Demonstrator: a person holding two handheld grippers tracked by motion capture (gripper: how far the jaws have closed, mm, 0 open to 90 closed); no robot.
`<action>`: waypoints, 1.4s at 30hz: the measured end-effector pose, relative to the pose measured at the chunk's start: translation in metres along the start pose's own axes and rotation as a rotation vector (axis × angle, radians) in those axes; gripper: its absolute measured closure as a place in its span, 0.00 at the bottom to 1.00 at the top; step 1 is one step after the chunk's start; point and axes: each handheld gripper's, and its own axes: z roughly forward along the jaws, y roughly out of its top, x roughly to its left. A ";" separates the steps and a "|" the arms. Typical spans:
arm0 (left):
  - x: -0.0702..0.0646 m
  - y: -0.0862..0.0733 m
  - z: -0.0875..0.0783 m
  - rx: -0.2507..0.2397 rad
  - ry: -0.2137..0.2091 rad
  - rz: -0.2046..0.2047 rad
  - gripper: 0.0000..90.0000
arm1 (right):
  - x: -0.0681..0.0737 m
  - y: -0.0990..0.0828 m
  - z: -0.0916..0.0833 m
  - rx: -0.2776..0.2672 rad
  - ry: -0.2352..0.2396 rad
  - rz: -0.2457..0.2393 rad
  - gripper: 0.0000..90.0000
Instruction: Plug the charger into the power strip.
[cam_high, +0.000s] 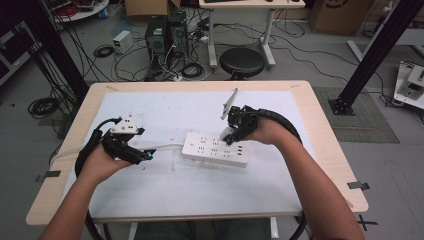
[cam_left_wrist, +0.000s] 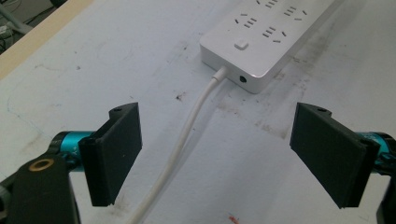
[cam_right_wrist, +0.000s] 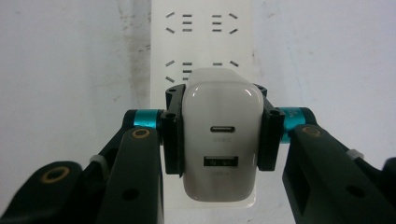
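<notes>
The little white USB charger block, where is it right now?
The white USB charger block is clamped between the right gripper jaws, just above the white power strip near its right end in the high view, mid-table.

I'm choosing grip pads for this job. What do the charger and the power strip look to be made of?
Charger: probably glossy white plastic, since light glints off its rounded edges; the right gripper clamps it. Power strip: likely matte white plastic, with an even, dull sheen and moulded slots. Its cable looks like smooth white rubbery sheathing, though that is hard to confirm.
</notes>
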 end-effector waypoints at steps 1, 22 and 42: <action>0.000 0.000 0.000 -0.003 -0.001 -0.006 0.19 | 0.000 0.001 0.002 0.010 0.003 0.005 0.70; 0.005 -0.006 0.003 0.008 -0.008 -0.014 0.19 | -0.019 0.011 0.022 0.190 0.072 -0.042 0.70; 0.005 -0.006 0.003 -0.006 -0.003 -0.025 0.19 | -0.018 0.015 0.034 0.225 0.067 -0.060 0.71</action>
